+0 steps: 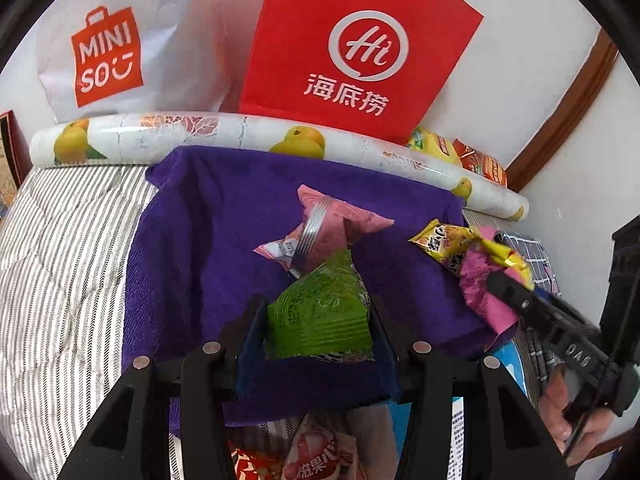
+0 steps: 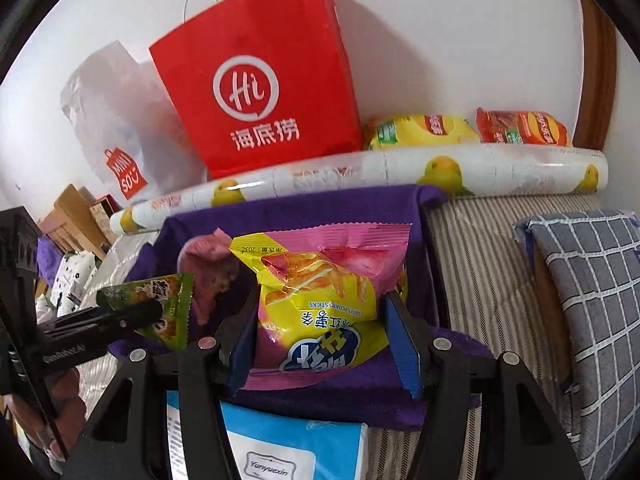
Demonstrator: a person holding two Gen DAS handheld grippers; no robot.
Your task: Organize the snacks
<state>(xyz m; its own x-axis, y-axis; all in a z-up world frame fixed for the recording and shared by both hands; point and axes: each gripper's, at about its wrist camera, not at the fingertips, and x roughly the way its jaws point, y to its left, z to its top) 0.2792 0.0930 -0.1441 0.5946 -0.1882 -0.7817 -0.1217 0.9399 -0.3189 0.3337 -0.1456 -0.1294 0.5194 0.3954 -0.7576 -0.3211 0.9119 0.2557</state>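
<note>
My left gripper [image 1: 316, 332] is shut on a green snack packet [image 1: 320, 312], held just above a purple towel [image 1: 208, 240]. A pink packet [image 1: 340, 224] lies on the towel beyond it. My right gripper [image 2: 322, 336] is shut on a pink-and-yellow sweet potato sticks packet [image 2: 320, 280] over the same towel [image 2: 280, 208]. In the left wrist view the right gripper [image 1: 508, 288] comes in from the right with its packet [image 1: 476, 276]. In the right wrist view the left gripper [image 2: 152, 312] shows at the left with the green packet [image 2: 176, 292]. The pink packet [image 2: 204, 256] lies behind.
A red paper bag [image 1: 360, 52] and a white Miniso bag [image 1: 120, 48] stand against the wall behind a fruit-print roll [image 1: 200, 132]. Yellow [image 2: 424, 130] and red [image 2: 524, 128] chip bags lie by the wall. A checked pillow [image 2: 592, 280] lies right. A blue-white box [image 2: 296, 440] sits near.
</note>
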